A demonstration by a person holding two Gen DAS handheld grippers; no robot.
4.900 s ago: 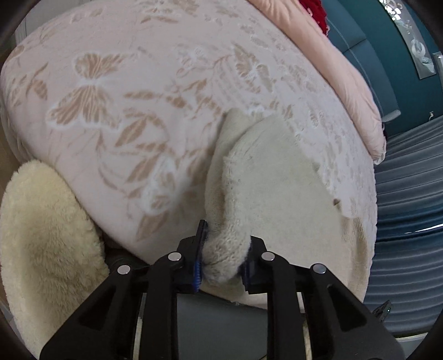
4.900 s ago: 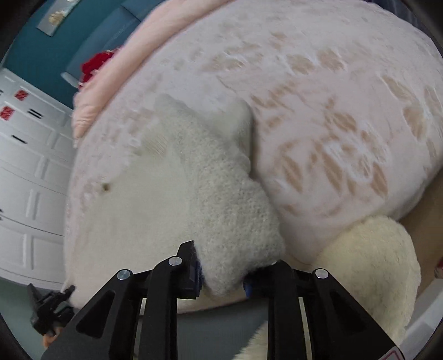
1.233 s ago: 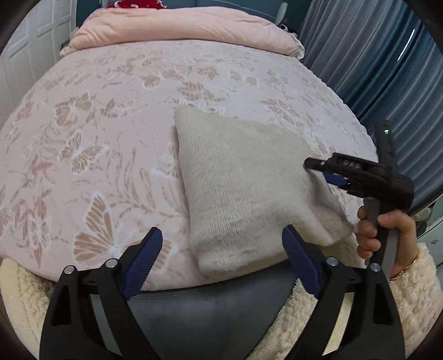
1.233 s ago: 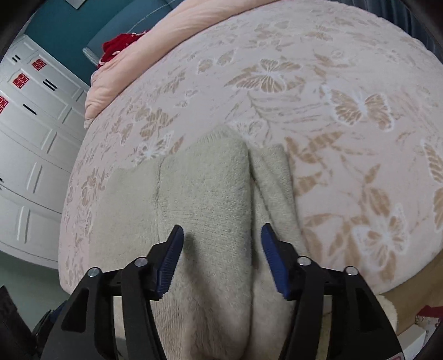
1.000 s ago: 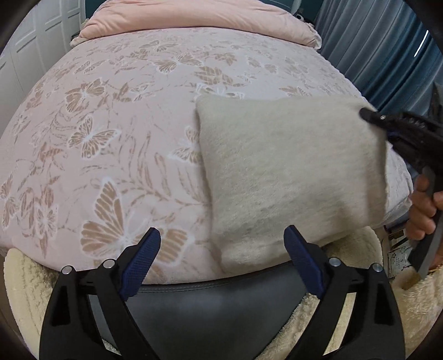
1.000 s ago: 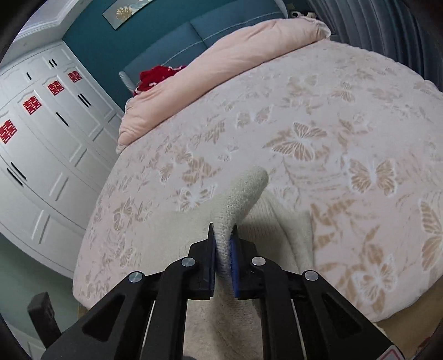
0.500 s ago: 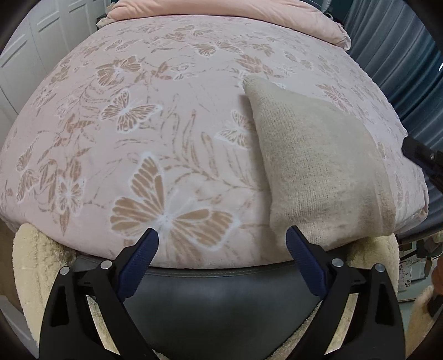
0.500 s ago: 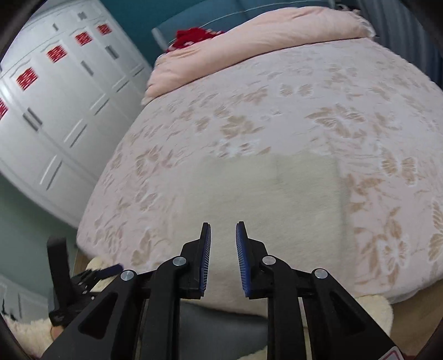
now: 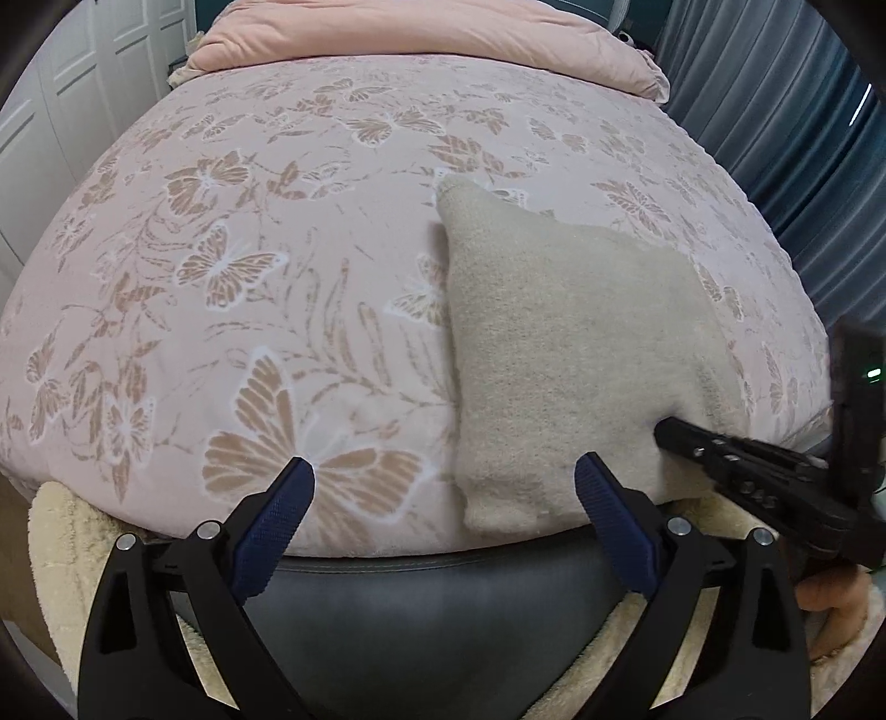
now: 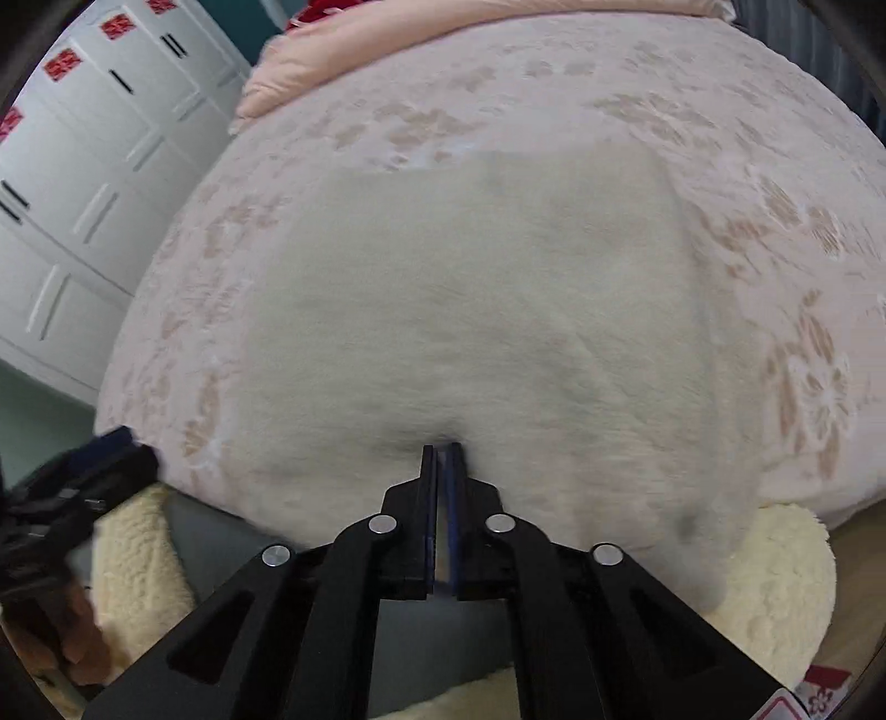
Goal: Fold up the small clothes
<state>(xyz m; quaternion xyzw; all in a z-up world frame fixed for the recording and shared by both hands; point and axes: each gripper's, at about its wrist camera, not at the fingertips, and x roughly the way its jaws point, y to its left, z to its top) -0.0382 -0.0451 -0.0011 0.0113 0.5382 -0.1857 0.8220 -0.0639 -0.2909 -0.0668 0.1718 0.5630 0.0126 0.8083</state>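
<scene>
The bed (image 9: 310, 232) fills both my views, its butterfly cover running back to a pink quilt (image 9: 421, 39) at the head, with white cupboards (image 10: 72, 166) on one side and blue curtains (image 9: 775, 111) on the other. The knit (image 9: 565, 354) lies folded on the near part of the bed, toward the curtain side, its front edge at the bed's lip. A second ago my right gripper (image 10: 441, 451) had a raised fold pinched; since then it let go, the fold dropped flat, and the jaws have just been closing again. They now stand together with the tips pressed into the knit's near edge, and I see no cloth between the pads. I read that as patting the fold down, so this fold looks nearly done. My left gripper (image 9: 443, 487) hangs wide open and empty over the near edge, its right pad at the knit's corner. Left of the knit the cover is bare, good room for another fold or a slide; the near edge drops to a dark rail (image 9: 443, 587).
</scene>
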